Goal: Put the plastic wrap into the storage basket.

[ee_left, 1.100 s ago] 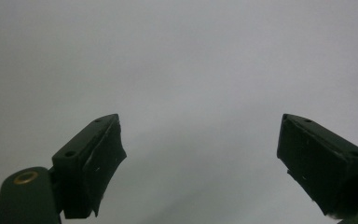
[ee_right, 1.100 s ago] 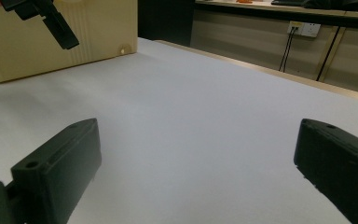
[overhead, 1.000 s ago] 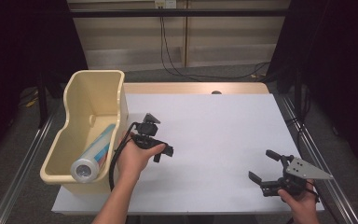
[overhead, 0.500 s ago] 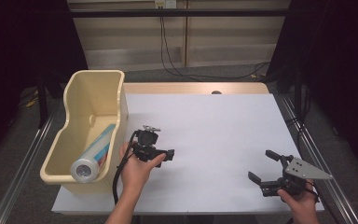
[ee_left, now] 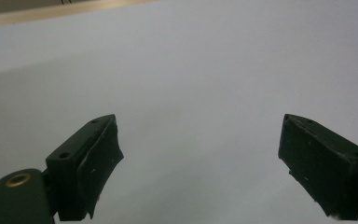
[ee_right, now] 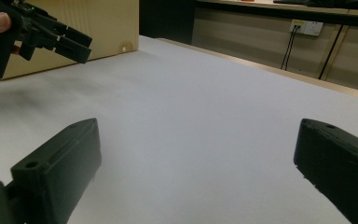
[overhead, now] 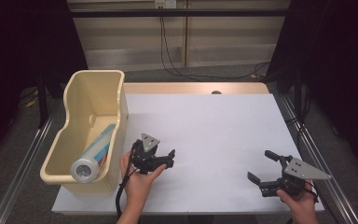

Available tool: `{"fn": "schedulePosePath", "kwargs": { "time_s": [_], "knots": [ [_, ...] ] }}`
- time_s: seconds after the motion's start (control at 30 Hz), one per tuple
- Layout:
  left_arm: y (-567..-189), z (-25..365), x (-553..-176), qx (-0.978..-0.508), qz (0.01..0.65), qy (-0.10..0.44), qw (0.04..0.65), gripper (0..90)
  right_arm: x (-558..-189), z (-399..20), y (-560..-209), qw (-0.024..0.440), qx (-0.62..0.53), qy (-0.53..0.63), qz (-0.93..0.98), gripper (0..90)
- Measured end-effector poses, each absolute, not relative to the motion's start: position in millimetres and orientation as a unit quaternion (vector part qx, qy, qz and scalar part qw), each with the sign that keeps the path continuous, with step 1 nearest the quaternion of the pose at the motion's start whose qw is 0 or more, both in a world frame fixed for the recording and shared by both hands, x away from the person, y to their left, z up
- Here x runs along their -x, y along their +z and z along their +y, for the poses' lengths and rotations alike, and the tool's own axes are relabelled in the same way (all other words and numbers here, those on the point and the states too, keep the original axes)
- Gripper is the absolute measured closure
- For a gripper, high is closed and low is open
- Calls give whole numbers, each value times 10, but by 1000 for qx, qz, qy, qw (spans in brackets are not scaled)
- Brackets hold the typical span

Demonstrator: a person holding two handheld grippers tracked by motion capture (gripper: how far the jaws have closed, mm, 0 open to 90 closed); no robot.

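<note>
a cream plastic bin [overhead: 95, 88] stands at the table's left edge, open side up. inside it a cylindrical tube [overhead: 93, 156] with a white, blue and red wrapper lies on its side, its round silvery end toward the near wall.

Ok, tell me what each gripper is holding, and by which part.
Nothing is held. The left gripper and the right gripper are both open, with bare white table between their jaws.

You get even overhead light on the white table [overhead: 214, 126], dark surroundings, and soft, blurred close-ups in both gripper views.
</note>
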State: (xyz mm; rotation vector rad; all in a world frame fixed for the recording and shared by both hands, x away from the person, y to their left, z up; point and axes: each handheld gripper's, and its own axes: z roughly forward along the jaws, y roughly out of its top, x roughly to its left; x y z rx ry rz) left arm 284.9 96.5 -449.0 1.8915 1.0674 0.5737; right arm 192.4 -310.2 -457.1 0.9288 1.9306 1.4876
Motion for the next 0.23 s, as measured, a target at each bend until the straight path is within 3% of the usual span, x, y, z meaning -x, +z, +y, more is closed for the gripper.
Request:
{"fn": "schedulePosePath", "kwargs": {
  "time_s": [0.23],
  "knots": [
    [-4518,1004,-2784,-738,416,256,465,112,-1932,-3081,-4584,263,-342,549,716,3]
  ]
}}
